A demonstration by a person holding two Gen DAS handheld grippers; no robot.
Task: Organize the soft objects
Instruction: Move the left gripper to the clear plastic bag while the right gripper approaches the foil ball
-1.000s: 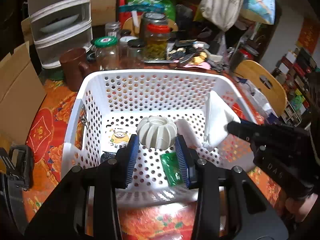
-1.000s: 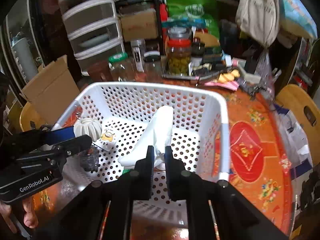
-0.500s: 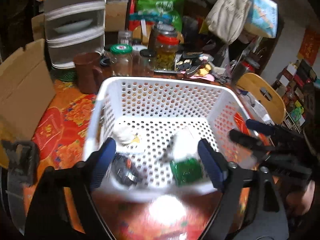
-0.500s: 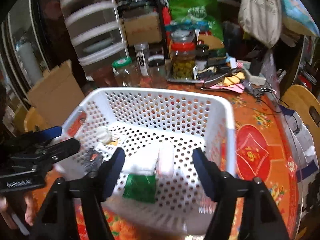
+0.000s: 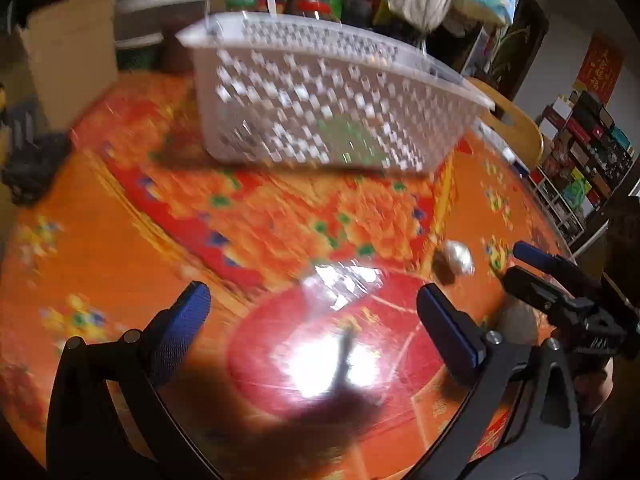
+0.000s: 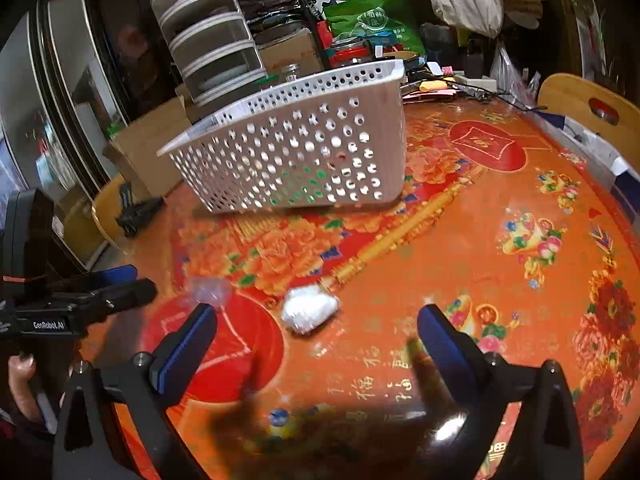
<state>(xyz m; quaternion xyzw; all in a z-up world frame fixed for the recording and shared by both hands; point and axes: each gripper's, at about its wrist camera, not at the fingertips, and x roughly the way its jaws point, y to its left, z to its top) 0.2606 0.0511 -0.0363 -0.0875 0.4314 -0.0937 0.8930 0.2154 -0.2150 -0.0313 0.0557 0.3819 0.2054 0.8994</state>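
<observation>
Here, nearest first:

Right gripper (image 6: 316, 338): its blue-padded jaws are spread wide and grasp nothing. It hovers low over the orange tablecloth (image 6: 500, 272), aimed forward at a small wrapped bundle, which suggests it is lining up a pickup.

Left gripper (image 5: 312, 320): also spread wide and empty, hovering above a glossy red medallion in the cloth. A strong lamp glare sits on the surface between its jaws. This view is motion-blurred, so fine detail is lost.

Each tool in the other's view: the left one shows at the far left edge of the right camera, the right one at the far right edge of the left camera, so the two sit side by side, apart.

Wrapped bundle (image 6: 309, 311): a small white, crinkly, soft-looking lump lying on the cloth just ahead of the right gripper, between its jaws in line of sight but not touched. It is probably the next item to sort.

White basket (image 6: 296, 152): a perforated plastic basket standing farther back on the table, well apart from the bundle. Something green shows through its holes, so it seems to serve as the collecting place.

Background: stacked drawers (image 6: 208, 32), jars, a green bag (image 6: 372, 20) and cardboard crowd the table's far edge.
</observation>
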